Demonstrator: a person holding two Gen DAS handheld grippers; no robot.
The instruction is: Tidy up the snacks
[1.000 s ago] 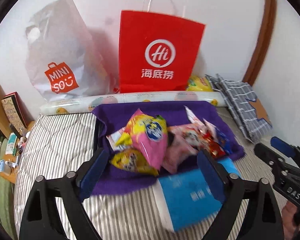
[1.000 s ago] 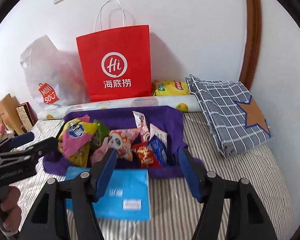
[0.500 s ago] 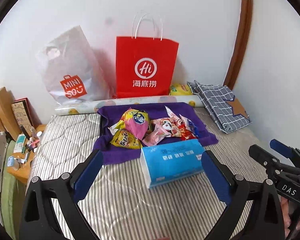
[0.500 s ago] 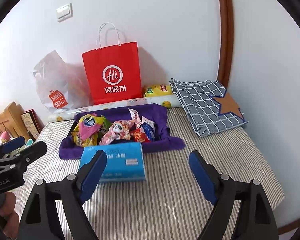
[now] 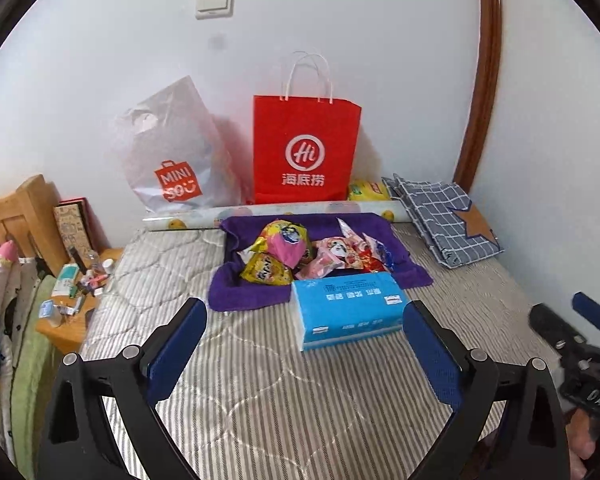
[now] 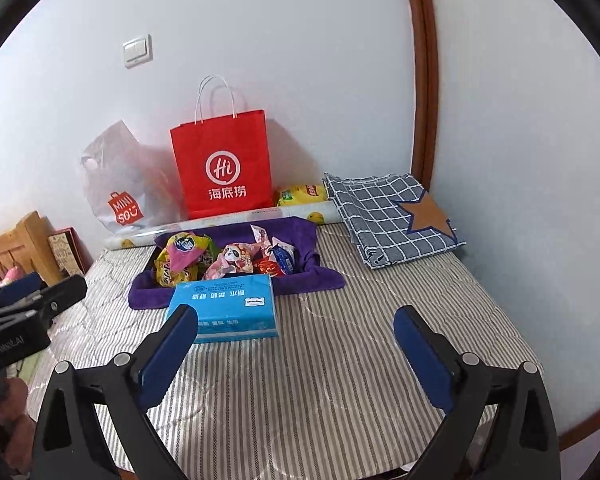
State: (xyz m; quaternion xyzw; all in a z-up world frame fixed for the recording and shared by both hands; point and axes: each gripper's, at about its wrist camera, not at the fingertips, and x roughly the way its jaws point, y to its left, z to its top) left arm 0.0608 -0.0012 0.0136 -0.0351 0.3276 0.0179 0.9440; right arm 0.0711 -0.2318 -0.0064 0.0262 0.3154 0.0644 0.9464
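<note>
Several snack packets (image 5: 288,248) (image 6: 220,258) lie piled on a purple towel (image 5: 248,294) (image 6: 320,278) on the striped bed. A blue tissue pack (image 5: 348,308) (image 6: 224,306) lies just in front of the pile. My left gripper (image 5: 304,336) is open and empty, held above the bed well short of the tissue pack. My right gripper (image 6: 296,340) is open and empty, right of the tissue pack. Each gripper shows at the edge of the other's view, the right in the left wrist view (image 5: 572,336) and the left in the right wrist view (image 6: 32,292).
A red paper bag (image 5: 306,152) (image 6: 224,168), a white MINISO plastic bag (image 5: 172,160) and a yellow packet (image 5: 368,191) stand at the wall behind a rolled sheet (image 5: 236,216). A folded checked cloth (image 6: 392,216) lies at the right. A cluttered wooden bedside shelf (image 5: 72,292) sits left.
Both grippers have pulled back and up from the snack pile, so the whole bed now shows. Both jaws stay open and empty. The snacks and tissue pack have not moved.
</note>
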